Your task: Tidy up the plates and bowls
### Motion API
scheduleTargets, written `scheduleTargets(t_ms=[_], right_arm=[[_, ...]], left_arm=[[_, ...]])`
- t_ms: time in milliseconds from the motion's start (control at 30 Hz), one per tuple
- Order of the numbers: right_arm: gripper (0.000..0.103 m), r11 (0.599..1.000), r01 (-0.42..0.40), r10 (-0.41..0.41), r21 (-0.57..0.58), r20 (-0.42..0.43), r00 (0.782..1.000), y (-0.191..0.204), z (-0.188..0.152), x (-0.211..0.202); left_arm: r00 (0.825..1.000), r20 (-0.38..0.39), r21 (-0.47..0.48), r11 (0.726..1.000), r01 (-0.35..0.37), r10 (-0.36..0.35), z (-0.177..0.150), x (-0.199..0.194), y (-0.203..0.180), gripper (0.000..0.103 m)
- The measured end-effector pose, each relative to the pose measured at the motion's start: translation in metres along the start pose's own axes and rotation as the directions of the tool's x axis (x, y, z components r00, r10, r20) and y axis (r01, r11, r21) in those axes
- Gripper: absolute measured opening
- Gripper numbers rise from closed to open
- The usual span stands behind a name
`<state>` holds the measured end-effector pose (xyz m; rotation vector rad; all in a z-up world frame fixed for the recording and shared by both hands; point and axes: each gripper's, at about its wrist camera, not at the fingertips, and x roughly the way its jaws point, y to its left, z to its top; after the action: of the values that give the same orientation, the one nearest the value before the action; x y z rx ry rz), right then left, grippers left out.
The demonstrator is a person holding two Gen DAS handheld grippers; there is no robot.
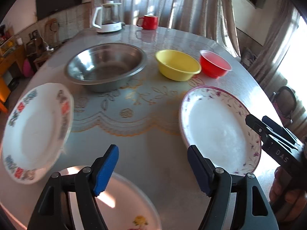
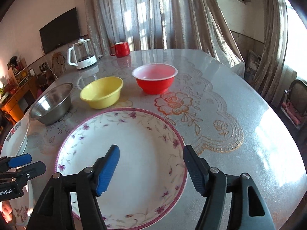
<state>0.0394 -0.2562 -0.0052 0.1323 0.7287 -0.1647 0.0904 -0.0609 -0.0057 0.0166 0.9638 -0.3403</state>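
Below right gripper (image 2: 151,169), near table (image 2: 239,99) front edge: floral-rimmed plate (image 2: 134,153); jaws wide, empty. Left gripper (image 1: 153,169) likewise agape, empty, plain plate (image 1: 122,201) beneath.

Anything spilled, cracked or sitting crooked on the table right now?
No spills or cracks show. One oddity: the blue-and-red patterned plate at the table's left edge looks tilted, its far rim raised, and blurred. The purple-flowered plate lies flat.

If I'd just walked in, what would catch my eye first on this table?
Probably the row of bowls across the middle: a steel bowl, a yellow bowl and a red bowl. Nearer, a purple-flowered plate lies under the open right gripper.
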Motion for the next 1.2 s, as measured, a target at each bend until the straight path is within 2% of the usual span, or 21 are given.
scheduleTargets(t_ms=[167, 233, 367, 533, 700, 867, 967, 1133, 1200], right_arm=[[0.075, 0.985, -0.163, 0.162, -0.055, -0.031, 0.986, 0.039, 0.007, 0.0], [0.075, 0.968, -0.244, 0.24, -0.06, -0.068, 0.968, 0.057, 0.007, 0.005], [0.075, 0.933, -0.355, 0.344, -0.067, -0.132, 0.93, 0.094, 0.005, 0.014], [0.075, 0.899, -0.424, 0.4, -0.107, -0.192, 0.896, 0.134, 0.0, 0.022], [0.075, 0.864, -0.494, 0.456, -0.099, -0.266, 0.85, 0.161, -0.004, 0.036], [0.075, 0.823, -0.563, 0.515, -0.071, -0.323, 0.794, 0.189, -0.004, 0.049], [0.075, 0.812, -0.58, 0.529, -0.07, -0.334, 0.78, 0.205, -0.002, 0.054], [0.075, 0.793, -0.608, 0.559, -0.022, -0.368, 0.743, 0.226, 0.008, 0.073], [0.075, 0.794, -0.608, 0.561, -0.004, -0.381, 0.735, 0.232, 0.011, 0.082]], left_arm=[[0.999, 0.039, -0.088, 0.996, -0.02, 0.023, -0.005, -0.021, 0.037, 0.075], [0.998, 0.054, -0.11, 0.994, -0.014, 0.02, -0.007, -0.03, 0.053, 0.075], [0.993, 0.098, -0.167, 0.985, -0.052, 0.069, -0.013, -0.046, 0.087, 0.075], [0.984, 0.122, -0.255, 0.962, -0.094, 0.128, -0.023, -0.059, 0.13, 0.079], [0.975, 0.135, -0.343, 0.931, -0.122, 0.178, -0.035, -0.07, 0.174, 0.08], [0.965, 0.109, -0.41, 0.895, -0.174, 0.237, -0.044, -0.071, 0.213, 0.08], [0.968, 0.109, -0.447, 0.881, -0.154, 0.224, -0.047, -0.071, 0.236, 0.08], [0.976, 0.124, -0.503, 0.859, -0.094, 0.179, -0.047, -0.068, 0.266, 0.077], [0.979, 0.115, -0.518, 0.852, -0.083, 0.166, -0.047, -0.064, 0.277, 0.069]])
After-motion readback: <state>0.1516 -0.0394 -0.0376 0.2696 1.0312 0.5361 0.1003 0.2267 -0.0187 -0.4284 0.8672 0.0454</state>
